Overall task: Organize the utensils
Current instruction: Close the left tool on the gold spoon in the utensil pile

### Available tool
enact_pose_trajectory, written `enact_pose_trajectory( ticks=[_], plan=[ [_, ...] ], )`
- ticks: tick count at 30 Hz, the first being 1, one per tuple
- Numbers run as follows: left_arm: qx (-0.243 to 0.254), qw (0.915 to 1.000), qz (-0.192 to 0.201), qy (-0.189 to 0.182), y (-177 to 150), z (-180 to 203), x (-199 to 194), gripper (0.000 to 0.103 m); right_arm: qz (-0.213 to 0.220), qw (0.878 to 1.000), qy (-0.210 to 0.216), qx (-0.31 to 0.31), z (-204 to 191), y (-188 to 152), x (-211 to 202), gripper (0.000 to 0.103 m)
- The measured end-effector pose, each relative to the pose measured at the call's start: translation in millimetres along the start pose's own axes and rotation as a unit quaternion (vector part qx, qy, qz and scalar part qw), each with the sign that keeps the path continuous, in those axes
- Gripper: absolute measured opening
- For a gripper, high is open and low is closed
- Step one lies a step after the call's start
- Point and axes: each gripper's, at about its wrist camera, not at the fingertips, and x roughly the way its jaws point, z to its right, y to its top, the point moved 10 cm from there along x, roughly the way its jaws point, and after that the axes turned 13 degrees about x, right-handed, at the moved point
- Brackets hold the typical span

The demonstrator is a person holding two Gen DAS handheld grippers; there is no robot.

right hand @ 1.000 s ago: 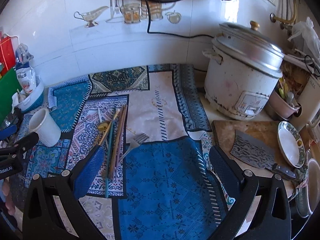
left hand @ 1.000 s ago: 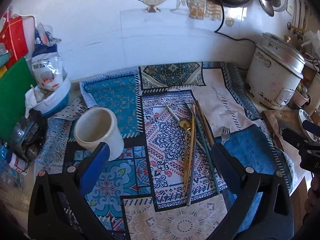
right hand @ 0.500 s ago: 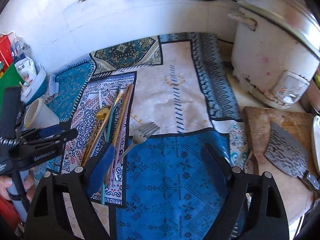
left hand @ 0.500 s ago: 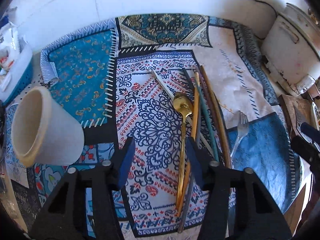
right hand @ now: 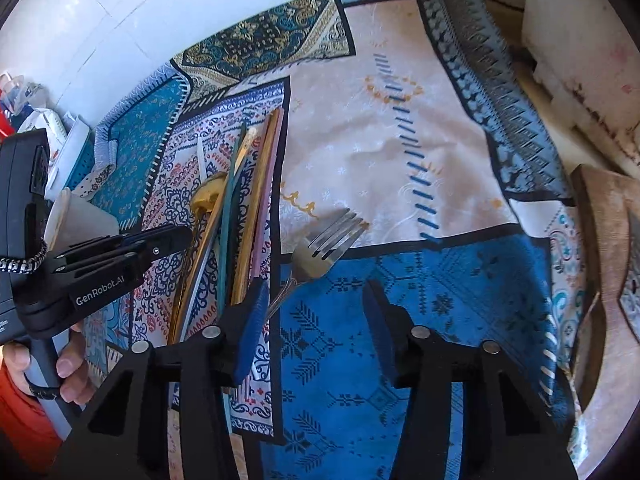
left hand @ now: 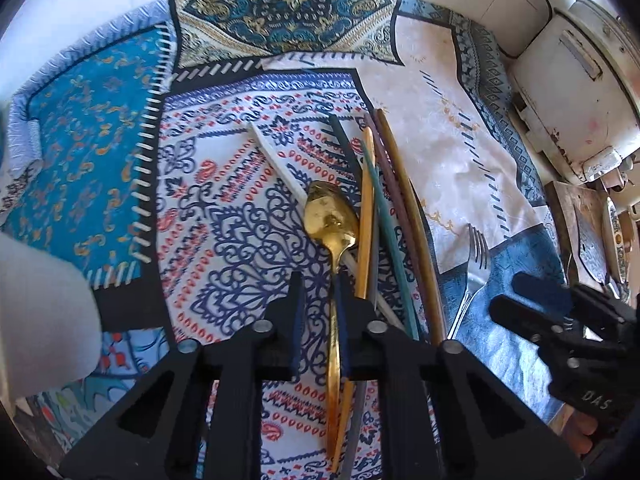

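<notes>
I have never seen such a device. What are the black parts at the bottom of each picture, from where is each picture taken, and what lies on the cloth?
No robot is here. A person holds a two-finger gripper in each hand, and each carries a camera looking along its fingers.

The left camera shows the left gripper with its fingers nearly closed around the handle of a gold spoon; whether they already pinch it, I cannot tell. The right camera shows the right gripper, open, with a silver fork just ahead.

On the patterned cloth lie the spoon, coloured chopsticks and the fork. A white cup stands at the left.
</notes>
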Motion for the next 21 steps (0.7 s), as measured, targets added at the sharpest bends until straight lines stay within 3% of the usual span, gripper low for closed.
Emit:
enact_pose_trajectory(
  ticks=[10,21],
  plan=[
    [0.002,0.9997,-0.009,-0.024,7.5,4.6,10.5,0.005,-0.025,1.0,0.013,0.007,-7.9,-4.5,19.4,0.03],
    [0.019,0.9989,-0.012,-0.041,5.7,9.9,10.6,0.004,0.001,0.999,0.021,0.026,-10.3,7.8,24.4,0.019]
  ],
)
